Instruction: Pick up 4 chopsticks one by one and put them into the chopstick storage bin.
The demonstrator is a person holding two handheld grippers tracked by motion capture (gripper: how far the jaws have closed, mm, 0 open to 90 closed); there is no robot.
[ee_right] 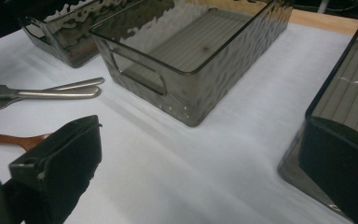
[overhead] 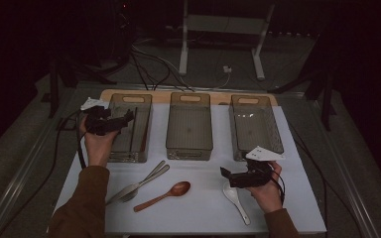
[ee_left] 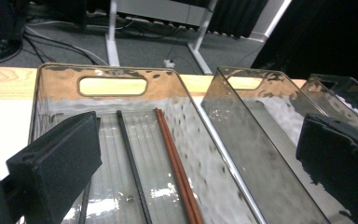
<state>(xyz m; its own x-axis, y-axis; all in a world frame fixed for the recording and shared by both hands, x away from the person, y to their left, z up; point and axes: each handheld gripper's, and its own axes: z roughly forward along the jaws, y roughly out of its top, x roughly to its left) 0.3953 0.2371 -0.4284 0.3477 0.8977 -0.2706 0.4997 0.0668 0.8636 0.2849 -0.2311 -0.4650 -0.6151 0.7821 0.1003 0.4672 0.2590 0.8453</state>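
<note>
Left gripper, jaws spread and empty, hovers above the left bin, where the chopsticks lie. Right gripper, also spread, hangs beside the white spoon. Risk: a careless withdrawal could knock the bin's rim and shift it.

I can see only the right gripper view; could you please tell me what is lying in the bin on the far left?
Observer: The left bin holds reddish-brown chopsticks and a black chopstick, lying lengthwise.
Operator: Thank you. Where are the left tongs?
Observer: The left tongs hover over that bin, wide open, with nothing gripped.
Operator: Is anything lying close to my right tongs that I cannot see?
Observer: Yes, a white spoon lies on the table right beside the right tongs, which are open and not touching it.
</note>
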